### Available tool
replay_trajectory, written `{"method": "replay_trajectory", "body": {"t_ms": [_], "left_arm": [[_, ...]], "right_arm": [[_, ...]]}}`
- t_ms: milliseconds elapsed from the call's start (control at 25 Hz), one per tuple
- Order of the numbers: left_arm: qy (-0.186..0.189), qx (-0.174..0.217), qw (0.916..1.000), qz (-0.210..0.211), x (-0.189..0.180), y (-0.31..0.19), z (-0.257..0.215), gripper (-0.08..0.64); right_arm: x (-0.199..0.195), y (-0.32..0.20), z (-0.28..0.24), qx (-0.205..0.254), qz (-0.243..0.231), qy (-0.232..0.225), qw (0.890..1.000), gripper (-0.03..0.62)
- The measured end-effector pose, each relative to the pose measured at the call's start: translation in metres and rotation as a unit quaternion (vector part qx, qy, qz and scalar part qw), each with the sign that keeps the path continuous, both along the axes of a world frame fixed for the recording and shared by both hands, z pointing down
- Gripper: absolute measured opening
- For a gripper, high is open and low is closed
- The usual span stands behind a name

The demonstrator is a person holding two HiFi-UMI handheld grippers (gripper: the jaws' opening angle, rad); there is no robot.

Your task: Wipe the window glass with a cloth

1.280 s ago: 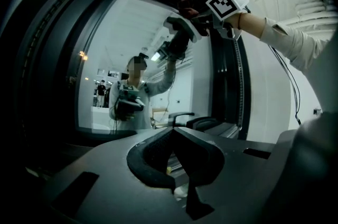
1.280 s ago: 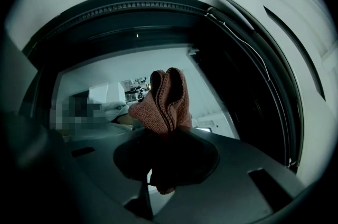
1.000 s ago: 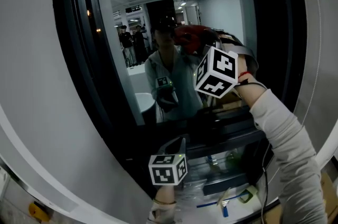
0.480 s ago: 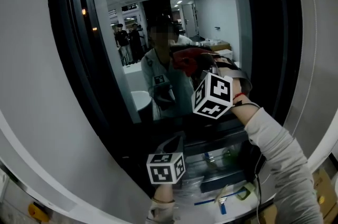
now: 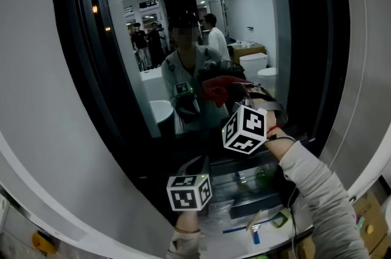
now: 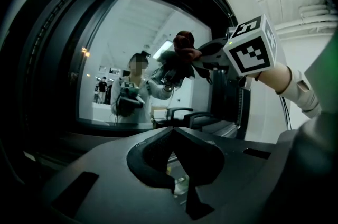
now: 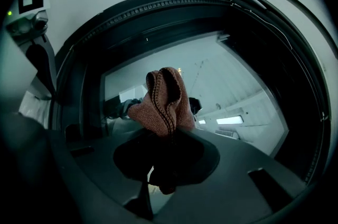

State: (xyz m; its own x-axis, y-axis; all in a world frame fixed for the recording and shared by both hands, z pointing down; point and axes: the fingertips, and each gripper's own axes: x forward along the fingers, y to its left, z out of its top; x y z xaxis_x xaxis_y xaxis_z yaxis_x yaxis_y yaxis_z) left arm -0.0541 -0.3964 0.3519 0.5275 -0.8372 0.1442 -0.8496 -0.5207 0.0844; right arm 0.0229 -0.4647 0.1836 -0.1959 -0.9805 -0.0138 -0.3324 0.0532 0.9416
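Step in hand: wiping. The right gripper [image 7: 168,136] pinches the cloth [image 7: 161,99] at the window glass [image 5: 146,38]. The left gripper [image 6: 172,138], at its 7 o'clock, is pressed together and empty. Next move: sweep the cloth across with steady pressure.

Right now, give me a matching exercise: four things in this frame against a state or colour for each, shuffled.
Things:
1. left tool
2. right tool
3. cloth
4. window glass

States:
A. reddish-brown, bunched up
B. shut, nothing in it
C. reflects a lit room
D. shut on the cloth

Pairs: 1-B, 2-D, 3-A, 4-C.
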Motion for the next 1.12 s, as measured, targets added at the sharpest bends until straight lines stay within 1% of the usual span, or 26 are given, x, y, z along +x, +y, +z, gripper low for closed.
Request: {"method": "replay_trajectory", "body": {"t_ms": [360, 600, 720, 840, 1120], "left_arm": [[0.002, -0.002, 1.0, 0.004, 0.003, 0.0, 0.002, 0.005], [0.002, -0.002, 1.0, 0.008, 0.008, 0.0, 0.002, 0.005], [0.002, 0.0, 0.9999, 0.012, 0.012, -0.001, 0.001, 0.005], [0.003, 0.001, 0.9998, 0.018, 0.017, -0.001, 0.001, 0.005], [0.002, 0.005, 0.9994, 0.034, 0.038, -0.006, -0.003, 0.005]], "right_arm": [[0.003, -0.001, 0.039, -0.032, 0.002, -0.008, 0.999, 0.054], [0.004, 0.0, 0.043, -0.036, -0.001, -0.011, 0.999, 0.054], [0.007, 0.007, 0.035, -0.031, -0.011, -0.021, 0.999, 0.054], [0.017, 0.016, 0.018, -0.014, -0.014, -0.025, 0.999, 0.054], [0.06, 0.026, -0.053, 0.043, 0.015, -0.015, 0.999, 0.054]]}}
